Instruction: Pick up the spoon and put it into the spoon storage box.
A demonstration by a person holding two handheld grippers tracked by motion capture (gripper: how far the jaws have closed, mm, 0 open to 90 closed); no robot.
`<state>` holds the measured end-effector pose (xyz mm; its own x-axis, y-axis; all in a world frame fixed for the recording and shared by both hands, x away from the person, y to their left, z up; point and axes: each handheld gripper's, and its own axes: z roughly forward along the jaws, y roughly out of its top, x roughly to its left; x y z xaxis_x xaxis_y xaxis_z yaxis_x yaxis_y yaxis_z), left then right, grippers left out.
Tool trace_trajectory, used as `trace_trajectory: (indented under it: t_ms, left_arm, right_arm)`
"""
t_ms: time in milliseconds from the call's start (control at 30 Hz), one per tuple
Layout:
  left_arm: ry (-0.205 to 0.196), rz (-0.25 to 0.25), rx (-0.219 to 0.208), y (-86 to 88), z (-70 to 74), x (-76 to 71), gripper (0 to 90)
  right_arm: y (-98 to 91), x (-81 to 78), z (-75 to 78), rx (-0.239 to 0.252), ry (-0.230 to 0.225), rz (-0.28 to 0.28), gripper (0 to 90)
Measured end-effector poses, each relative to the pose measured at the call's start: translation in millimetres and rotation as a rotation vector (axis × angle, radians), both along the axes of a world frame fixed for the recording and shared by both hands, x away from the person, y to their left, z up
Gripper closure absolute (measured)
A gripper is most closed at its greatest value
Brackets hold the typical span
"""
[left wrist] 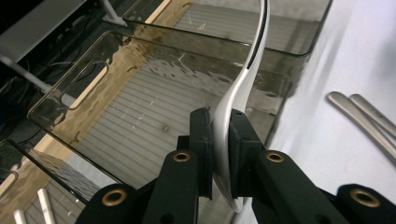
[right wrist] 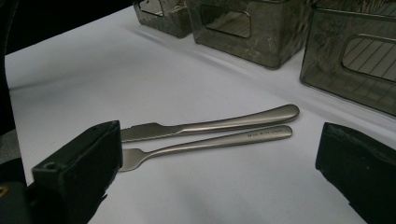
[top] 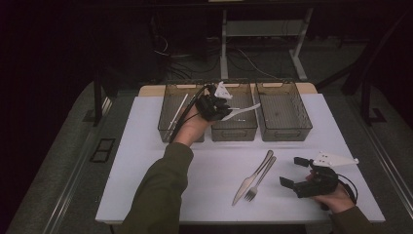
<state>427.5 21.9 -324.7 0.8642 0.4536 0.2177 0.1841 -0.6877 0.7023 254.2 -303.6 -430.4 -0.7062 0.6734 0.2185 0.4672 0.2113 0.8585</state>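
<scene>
My left gripper [top: 221, 110] [left wrist: 223, 136] is shut on a white spoon [top: 242, 111] [left wrist: 246, 72], gripped near its bowl, with the handle pointing away. It hovers above the middle one [top: 234, 132] [left wrist: 140, 109] of three smoky clear bins. A steel knife [top: 249, 179] [right wrist: 219, 124] and a steel fork [top: 259, 181] [right wrist: 210, 143] lie side by side on the white table [top: 146, 161]. My right gripper [top: 291, 171] [right wrist: 222, 159] stands open just right of them, its jaws wide apart and facing the two handles, with nothing between them.
The left bin [top: 169, 124] holds thin white sticks [top: 178, 110] [left wrist: 44, 201]. The right bin [top: 285, 116] [right wrist: 355, 51] has nothing visible inside. Beyond the bins are a wooden strip, a desk frame and cables on a dark floor.
</scene>
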Motion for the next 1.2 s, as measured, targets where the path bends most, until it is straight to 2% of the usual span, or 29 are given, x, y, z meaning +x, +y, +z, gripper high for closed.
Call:
trace_trajectory:
  t_ms: [133, 300, 400, 467, 500, 567, 633, 833, 1200]
  left_arm:
    - [0.000, 0.012, 0.030, -4.2, -4.5, 7.5, 81.6]
    - [0.019, 0.041, 0.072, -7.5, -13.9, 15.1, 81.6]
    - [0.019, 0.041, 0.102, -8.3, -18.9, 20.4, 81.5]
    - [0.046, 0.058, 0.108, -8.8, -23.2, 21.8, 81.6]
    - [0.051, 0.052, 0.142, -7.6, -23.6, 23.7, 81.6]
    - [0.058, 0.064, 0.145, -8.4, -27.7, 24.9, 81.5]
    - [0.059, 0.062, 0.170, -9.0, -30.0, 26.7, 81.5]
    - [0.081, 0.064, 0.208, -13.5, -37.8, 27.9, 81.5]
    - [0.127, 0.057, 0.232, -17.2, -45.8, 28.6, 81.1]
  right_arm:
    - [-0.2, 0.0, 0.1, 0.003, 0.001, 0.000, 1.0]
    - [-0.3, -0.1, 0.3, 0.004, -0.002, 0.003, 0.9]
    - [-0.3, -0.2, 0.4, 0.006, 0.001, 0.003, 0.9]
    - [-0.4, -0.4, 0.5, 0.006, 0.002, 0.003, 1.0]
    - [-0.5, -0.4, 0.6, 0.006, 0.001, 0.003, 0.9]
    - [-0.6, -0.3, 0.6, 0.007, 0.000, 0.003, 0.9]
    - [-0.7, -0.3, 0.6, 0.007, 0.001, 0.003, 1.0]
    - [-0.5, -0.4, 0.7, 0.007, 0.002, 0.002, 0.9]
    - [-0.9, -0.3, 0.7, 0.007, -0.002, 0.006, 1.0]
